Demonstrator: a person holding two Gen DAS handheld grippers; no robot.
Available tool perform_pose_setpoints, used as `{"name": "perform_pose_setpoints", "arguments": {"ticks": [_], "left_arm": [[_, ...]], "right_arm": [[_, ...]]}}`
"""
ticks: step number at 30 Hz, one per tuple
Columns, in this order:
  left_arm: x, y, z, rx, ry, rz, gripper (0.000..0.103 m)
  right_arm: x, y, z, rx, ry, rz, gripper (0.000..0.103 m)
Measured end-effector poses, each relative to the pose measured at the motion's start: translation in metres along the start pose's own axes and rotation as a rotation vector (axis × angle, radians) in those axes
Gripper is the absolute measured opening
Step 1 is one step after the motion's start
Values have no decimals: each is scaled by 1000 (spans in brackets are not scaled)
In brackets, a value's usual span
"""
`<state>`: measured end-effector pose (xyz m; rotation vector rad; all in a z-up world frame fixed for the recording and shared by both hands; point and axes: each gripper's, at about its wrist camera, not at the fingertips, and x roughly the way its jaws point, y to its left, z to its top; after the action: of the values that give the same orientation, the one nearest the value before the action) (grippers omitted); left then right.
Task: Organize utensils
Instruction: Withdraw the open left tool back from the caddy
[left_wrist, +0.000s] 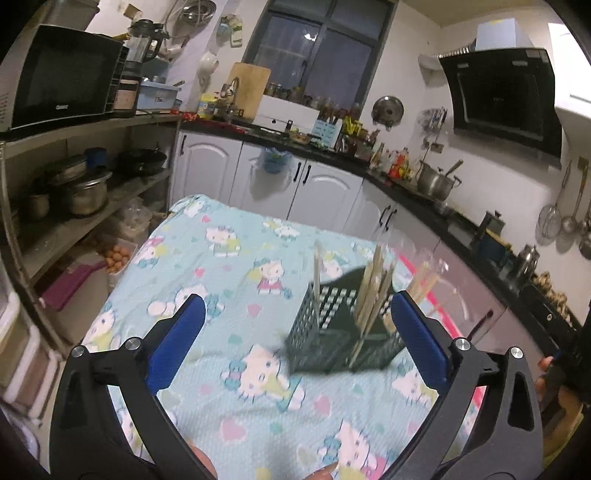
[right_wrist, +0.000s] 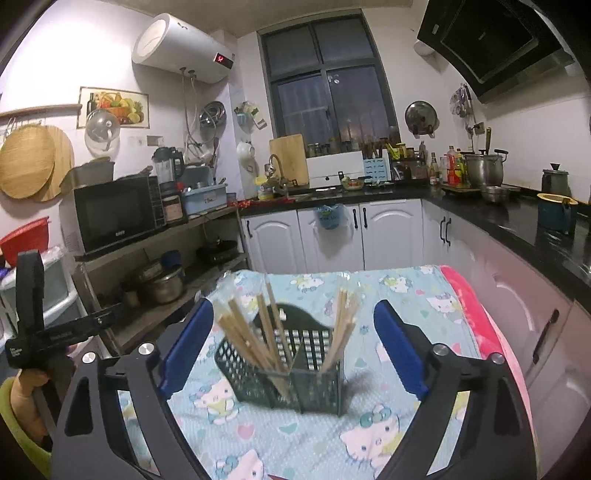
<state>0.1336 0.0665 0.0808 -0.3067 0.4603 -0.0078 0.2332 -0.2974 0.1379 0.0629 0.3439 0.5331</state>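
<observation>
Cartoon-print cloth bears basket (chopsticks, seemingly wrapped); both grippers spread.

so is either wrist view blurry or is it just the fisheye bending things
Left wrist view: the green basket and chopsticks are smeared by motion blur, while the left hand-held gripper stays sharp. Right wrist view: basket and chopsticks look crisp. Both views bow the walls and cabinets at the edges.
</observation>
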Motion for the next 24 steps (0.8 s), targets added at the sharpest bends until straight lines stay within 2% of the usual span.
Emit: {"name": "perform_pose_setpoints", "arguments": {"ticks": [7,16,20,24], "left_arm": [[-11,-12,-38,50,29,14,92],[-6,-23,-92,108,123,23,92],[-8,-28,-109,138,109,25,92],[-12,-32,-118,153,63,23,92]], "right_arm": [[-18,16,-36,-28,35,-32,95],[-23,15,-100,-17,143,-108,96],[-24,18,-124,-54,148,-126,96],[-29,25,-140,-113,87,-145,96]]}}
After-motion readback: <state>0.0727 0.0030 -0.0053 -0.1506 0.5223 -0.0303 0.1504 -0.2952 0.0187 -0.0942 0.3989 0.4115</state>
